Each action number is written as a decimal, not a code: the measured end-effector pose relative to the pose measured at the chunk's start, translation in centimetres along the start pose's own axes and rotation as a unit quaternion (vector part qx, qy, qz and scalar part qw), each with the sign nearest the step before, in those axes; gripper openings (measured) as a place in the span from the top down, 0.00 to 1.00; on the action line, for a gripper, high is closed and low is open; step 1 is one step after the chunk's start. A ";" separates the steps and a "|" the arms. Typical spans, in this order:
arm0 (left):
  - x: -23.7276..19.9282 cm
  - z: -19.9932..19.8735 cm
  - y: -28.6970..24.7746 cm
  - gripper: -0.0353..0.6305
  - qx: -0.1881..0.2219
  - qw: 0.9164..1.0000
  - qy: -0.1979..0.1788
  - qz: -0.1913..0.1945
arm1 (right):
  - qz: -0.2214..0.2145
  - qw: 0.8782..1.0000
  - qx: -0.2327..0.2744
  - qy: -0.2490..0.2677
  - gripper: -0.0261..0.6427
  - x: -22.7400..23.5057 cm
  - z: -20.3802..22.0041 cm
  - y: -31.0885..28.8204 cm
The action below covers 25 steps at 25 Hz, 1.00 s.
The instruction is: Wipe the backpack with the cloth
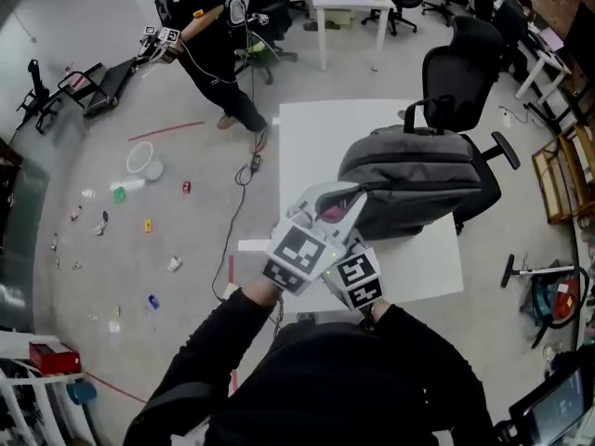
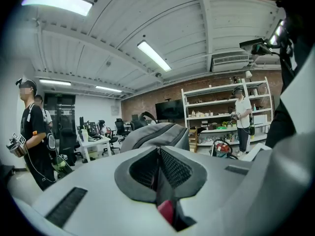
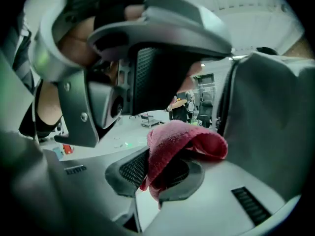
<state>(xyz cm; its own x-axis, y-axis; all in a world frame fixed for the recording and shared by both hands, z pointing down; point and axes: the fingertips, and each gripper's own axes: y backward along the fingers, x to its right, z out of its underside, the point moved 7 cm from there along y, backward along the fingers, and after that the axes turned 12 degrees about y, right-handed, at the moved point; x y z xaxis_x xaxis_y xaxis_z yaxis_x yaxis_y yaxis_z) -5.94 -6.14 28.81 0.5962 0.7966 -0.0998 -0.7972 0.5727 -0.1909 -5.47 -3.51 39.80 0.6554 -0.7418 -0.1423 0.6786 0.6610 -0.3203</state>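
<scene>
Grey backpack [image 1: 414, 170] lies on a white worktop [image 1: 307, 137], with an office chair [image 1: 465, 63] just behind it. Right tool [image 3: 162, 173] pinches a pink cloth [image 3: 182, 141] near the backpack. Left tool [image 2: 158, 168] is clenched.

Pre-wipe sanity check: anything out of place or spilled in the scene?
On the floor left of the table, small colourful items lie scattered, like a spill. The backpack and cloth look normal.

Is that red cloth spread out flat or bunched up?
Bunched: the cloth folds over in a lump, pinched in the right gripper.
</scene>
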 end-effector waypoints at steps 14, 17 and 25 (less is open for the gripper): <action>-0.4 1.0 -0.9 0.90 0.021 0.998 0.050 -0.011 | 0.153 0.985 -0.018 -0.078 0.86 7.5 7.2 8.0; -0.3 1.1 -1.0 0.90 0.027 0.998 0.058 -0.026 | 0.188 0.977 -0.020 -0.093 0.86 10.4 8.8 10.9; 0.3 1.3 -1.6 0.90 0.032 0.995 0.070 -0.066 | 0.291 0.946 -0.004 -0.145 0.86 18.3 12.0 20.1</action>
<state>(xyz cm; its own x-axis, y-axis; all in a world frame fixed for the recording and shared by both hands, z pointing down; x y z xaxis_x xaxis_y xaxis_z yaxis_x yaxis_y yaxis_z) -4.61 -6.51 30.32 0.6999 0.6817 -0.2131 -0.7129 0.6850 -0.1502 24.09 -2.44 42.03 0.9811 -0.1903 -0.0338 0.1740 0.9460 -0.2734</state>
